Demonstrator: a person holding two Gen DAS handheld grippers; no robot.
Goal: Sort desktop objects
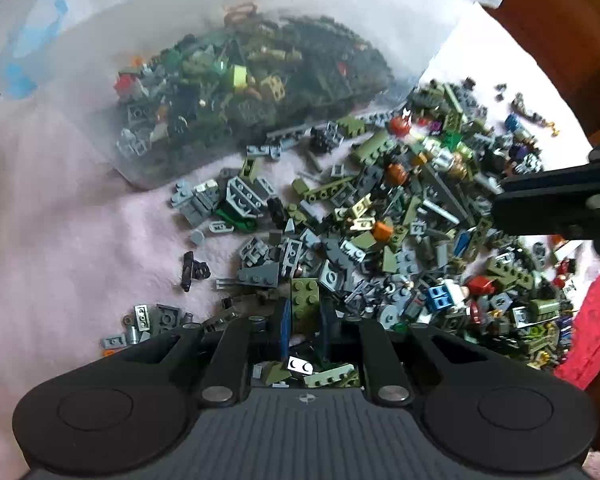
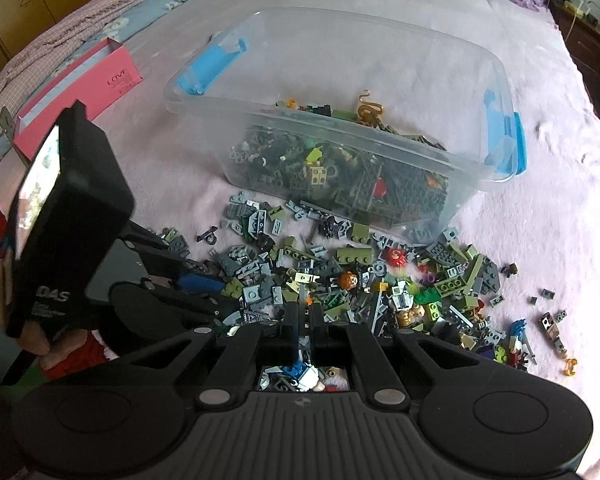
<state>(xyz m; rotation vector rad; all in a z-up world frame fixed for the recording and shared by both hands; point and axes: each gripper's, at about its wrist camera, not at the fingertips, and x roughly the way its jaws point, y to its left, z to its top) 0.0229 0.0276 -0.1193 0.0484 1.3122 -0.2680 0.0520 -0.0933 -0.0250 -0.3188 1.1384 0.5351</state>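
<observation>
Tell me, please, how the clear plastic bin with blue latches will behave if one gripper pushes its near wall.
The clear plastic bin looks thin-walled, so the wall would probably flex before the bin moves. It holds a heap of bricks, so it is likely heavy for one push. On the soft pink blanket it would likely drag, not glide.

My left wrist camera sits low and close over the brick pile (image 1: 400,240), facing the clear bin (image 1: 100,92). My right wrist camera looks from farther back, taking in the whole bin (image 2: 300,96). Both views share pile (image 2: 360,280) and bin.
</observation>
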